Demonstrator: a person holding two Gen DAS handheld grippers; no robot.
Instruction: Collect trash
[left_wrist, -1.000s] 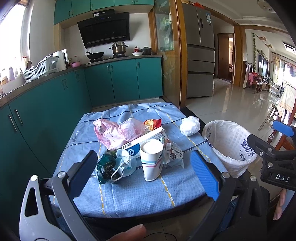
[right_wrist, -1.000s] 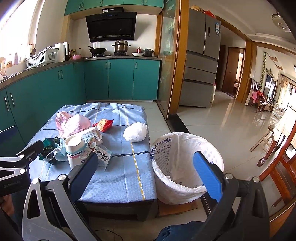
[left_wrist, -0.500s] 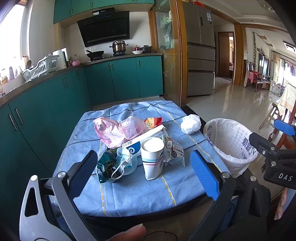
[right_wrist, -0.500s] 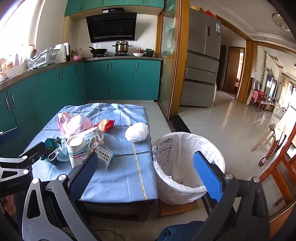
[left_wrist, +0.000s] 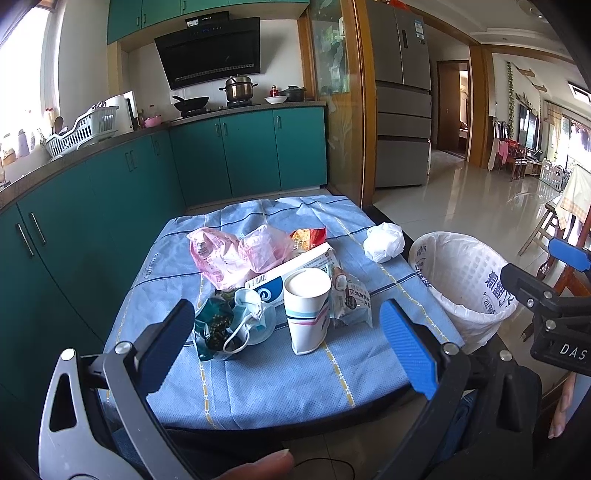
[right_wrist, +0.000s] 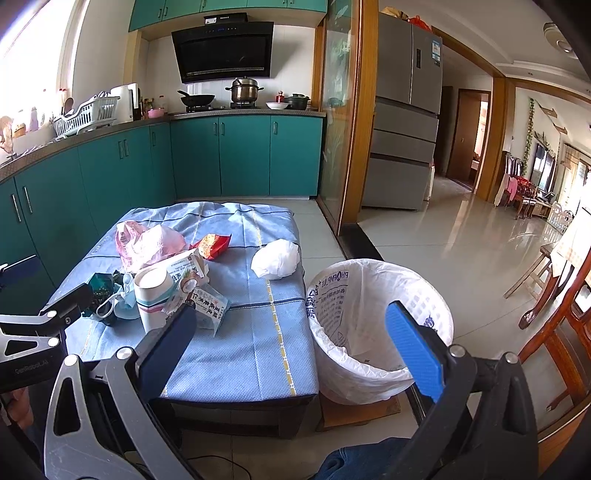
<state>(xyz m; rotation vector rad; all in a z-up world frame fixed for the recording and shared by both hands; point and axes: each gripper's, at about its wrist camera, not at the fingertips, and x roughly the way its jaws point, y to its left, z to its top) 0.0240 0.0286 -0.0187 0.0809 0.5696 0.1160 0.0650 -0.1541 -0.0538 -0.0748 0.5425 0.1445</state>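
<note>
Slightly nearer than a second ago, the trash pile is seen a little larger in both wrist views, both grippers having been eased toward the table; nothing on it has been shifted. The paper cup (left_wrist: 307, 308) stands upright at the front of the heap, with the carton (left_wrist: 295, 271) just behind it, the face mask (left_wrist: 248, 317) and dark green wrapper (left_wrist: 211, 325) to its left, and the pink bags (left_wrist: 236, 253) farther back. A crumpled white wad (left_wrist: 383, 242) lies apart, near the table edge beside the lined bin (right_wrist: 373, 317).

The left gripper (left_wrist: 286, 332) and right gripper (right_wrist: 291, 332) are both held wide open and empty, short of the pile.

The light cup could be tipped by a glancing finger, and neighbouring wrappers dragged along, since the items are packed touching.

The blue cloth (left_wrist: 266, 373) covers a low table; teal cabinets (left_wrist: 243, 151), a stove and a fridge (right_wrist: 404, 110) lie beyond.
</note>
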